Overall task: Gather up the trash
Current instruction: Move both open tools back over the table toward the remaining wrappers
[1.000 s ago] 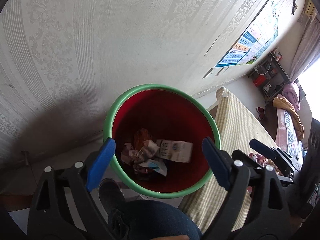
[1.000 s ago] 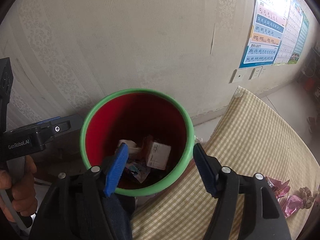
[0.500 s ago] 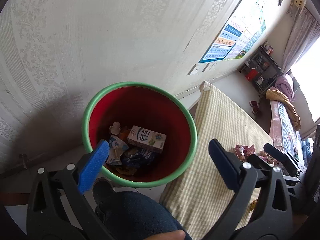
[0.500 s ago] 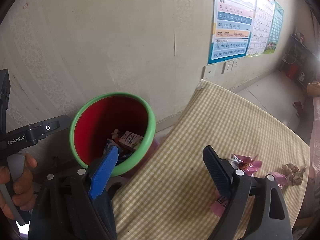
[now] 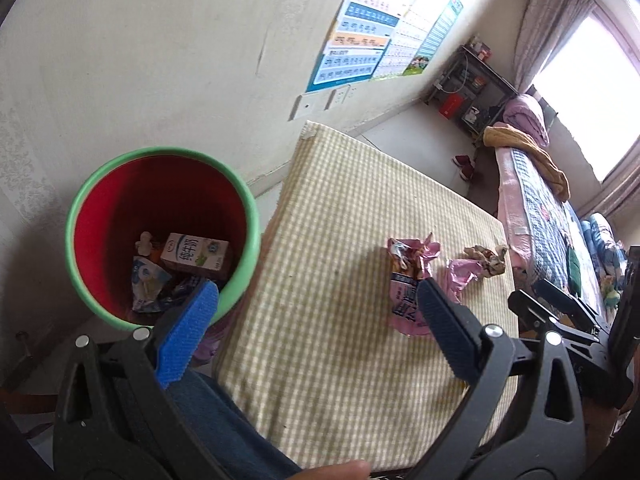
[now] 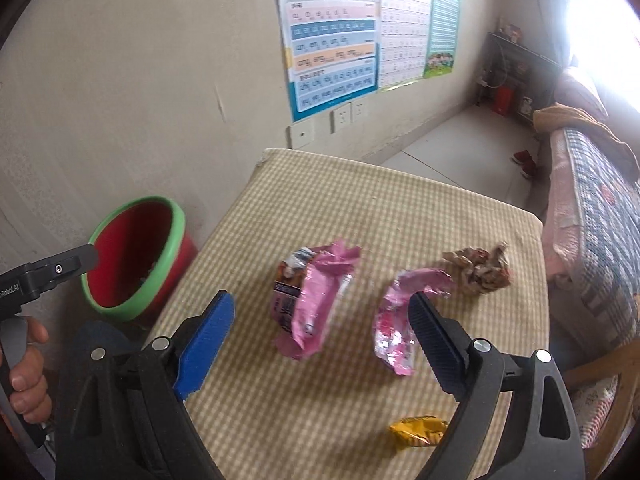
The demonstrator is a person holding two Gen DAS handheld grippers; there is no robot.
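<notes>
Currently both sets of fingers stand wide apart and hold nothing. Right gripper (image 6: pixel 322 334) hovers over the tabletop (image 6: pixel 400 208); between its fingers lie two pink wrappers, the larger (image 6: pixel 310 300) toward the left finger, the smaller (image 6: pixel 400 316) partly behind the right finger. Crumpled brown wad (image 6: pixel 478 270) sits just beyond the smaller wrapper, touching or nearly so. Yellow wrapper (image 6: pixel 418 432) lies near the front edge, by the right finger.

Left gripper (image 5: pixel 316 320) hangs over the tabletop's left side, its left finger overlapping the bin (image 5: pixel 76 208) rim in view. Bin stands on the floor against the wall, just beside the tabletop. Inside: a milk carton (image 5: pixel 196 256) and other scraps.

Step, as judged: between drops, lining up the next pick; four items left on the tabletop. Next move: lower right gripper onto the larger pink wrapper, straddle its crumpled ridge, close. Film is thin and slippery, so bite a bunched part, not a flat edge.
</notes>
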